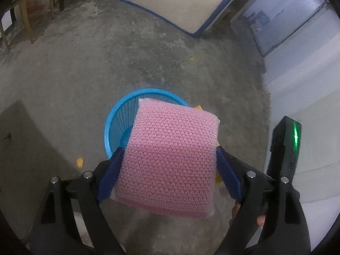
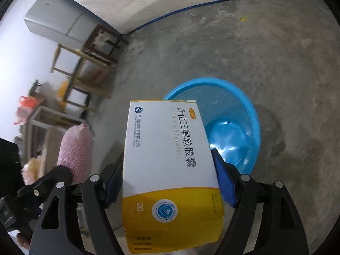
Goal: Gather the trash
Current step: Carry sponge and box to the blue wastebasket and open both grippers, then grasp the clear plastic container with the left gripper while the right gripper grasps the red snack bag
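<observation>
A pink foam mesh pad [image 1: 170,148] sits between the blue pads of my left gripper [image 1: 169,148], which is shut on it. The pad hangs over the near rim of a round blue plastic basket [image 1: 119,114] standing on the concrete floor. My right gripper [image 2: 167,152] is shut on a white and yellow medicine box [image 2: 167,148], held just left of and above the same blue basket [image 2: 250,114], whose inside looks bare. The pink pad [image 2: 75,148] also shows at the left of the right wrist view. The right gripper's body [image 1: 284,140], with a green light, is at the right.
Small yellow scraps [image 1: 79,162] [image 1: 192,58] lie on the floor. Wooden tables and stools [image 2: 91,63] stand along the wall, with a grey cabinet [image 2: 53,23] behind. A wall with a blue base strip [image 1: 148,10] borders the floor.
</observation>
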`<action>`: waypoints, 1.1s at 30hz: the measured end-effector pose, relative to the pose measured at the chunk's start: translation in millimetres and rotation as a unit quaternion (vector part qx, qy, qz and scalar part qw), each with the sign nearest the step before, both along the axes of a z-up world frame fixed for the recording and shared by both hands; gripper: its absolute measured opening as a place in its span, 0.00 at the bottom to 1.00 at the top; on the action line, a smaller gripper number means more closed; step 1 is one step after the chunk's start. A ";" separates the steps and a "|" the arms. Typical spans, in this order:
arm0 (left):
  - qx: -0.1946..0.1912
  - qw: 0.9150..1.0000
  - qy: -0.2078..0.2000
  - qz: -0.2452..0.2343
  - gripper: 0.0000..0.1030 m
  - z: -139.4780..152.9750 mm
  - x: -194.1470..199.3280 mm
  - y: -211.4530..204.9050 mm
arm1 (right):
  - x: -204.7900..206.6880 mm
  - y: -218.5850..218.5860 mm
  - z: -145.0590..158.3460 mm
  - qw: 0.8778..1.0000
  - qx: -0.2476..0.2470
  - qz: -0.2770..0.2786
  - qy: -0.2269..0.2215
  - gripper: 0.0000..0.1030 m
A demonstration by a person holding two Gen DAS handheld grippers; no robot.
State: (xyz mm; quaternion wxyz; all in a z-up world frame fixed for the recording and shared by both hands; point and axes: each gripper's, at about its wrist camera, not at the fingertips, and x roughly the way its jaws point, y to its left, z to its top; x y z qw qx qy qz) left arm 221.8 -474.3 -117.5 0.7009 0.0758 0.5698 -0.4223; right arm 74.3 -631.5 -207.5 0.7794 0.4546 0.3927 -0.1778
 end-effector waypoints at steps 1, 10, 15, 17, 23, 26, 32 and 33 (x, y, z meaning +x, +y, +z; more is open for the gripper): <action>0.012 1.000 -0.006 0.008 0.81 -9.6 2.9 -7.0 | 6.3 -6.0 -8.8 1.000 -0.006 0.001 0.020 0.74; 0.009 1.000 0.005 0.027 0.81 -17.7 -1.5 11.0 | -18.6 -15.5 -14.8 0.999 -0.038 -0.015 0.024 0.79; -0.011 1.000 -0.009 0.015 0.81 7.6 -13.7 27.7 | -49.2 -11.9 3.4 0.998 -0.051 -0.047 -0.002 0.79; -0.019 1.000 -0.007 0.004 0.81 23.0 -25.9 36.8 | -62.4 -4.6 17.6 0.996 -0.072 -0.056 -0.007 0.79; -0.073 0.996 -0.023 -0.038 0.82 84.7 -75.9 85.1 | -91.0 30.2 70.1 0.987 -0.148 -0.061 -0.009 0.79; -0.082 0.995 -0.055 0.009 0.83 115.6 -93.7 134.6 | -93.7 59.3 107.1 0.974 -0.221 -0.054 -0.001 0.84; -0.090 0.986 -0.110 0.091 0.85 153.4 -110.6 242.1 | -58.1 130.3 166.6 0.931 -0.361 -0.015 0.046 0.93; -0.084 0.985 -0.117 0.095 0.86 156.0 -112.0 255.7 | -50.2 140.2 175.0 0.931 -0.361 -0.003 0.044 0.94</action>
